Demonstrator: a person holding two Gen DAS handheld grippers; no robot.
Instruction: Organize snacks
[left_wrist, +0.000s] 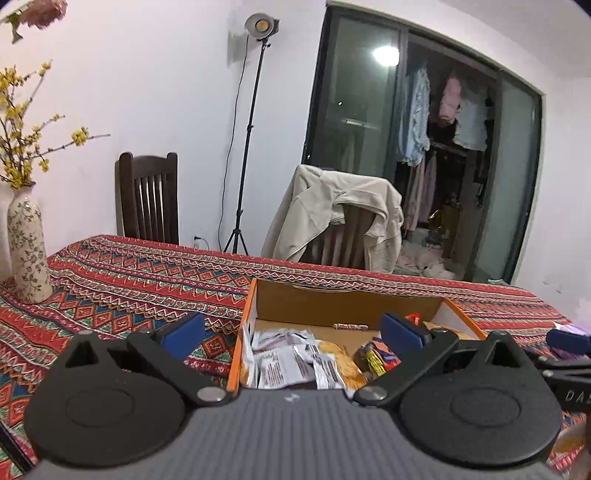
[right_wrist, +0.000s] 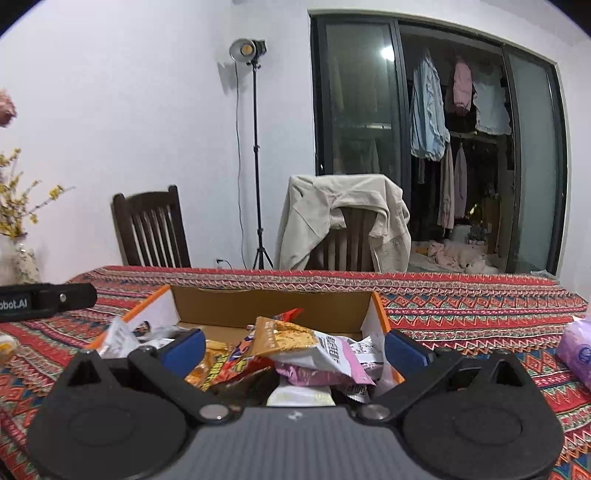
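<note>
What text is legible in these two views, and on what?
"obot.AI", cut off at the frame edge: on the left gripper, right wrist view.
"DAS", cut off: on the right gripper, left wrist view.
Print on the snack packets in the cardboard box: too blurred to read.

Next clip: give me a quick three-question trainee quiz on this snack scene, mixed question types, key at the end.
1. True or false: the left gripper is shut on a packet.
2. Where do the snack packets lie? A) in the cardboard box B) on a chair C) in the vase
3. Fill in: a beige ____ hangs over the chair behind the table.

Key: 1 false; 2 A; 3 jacket
</note>
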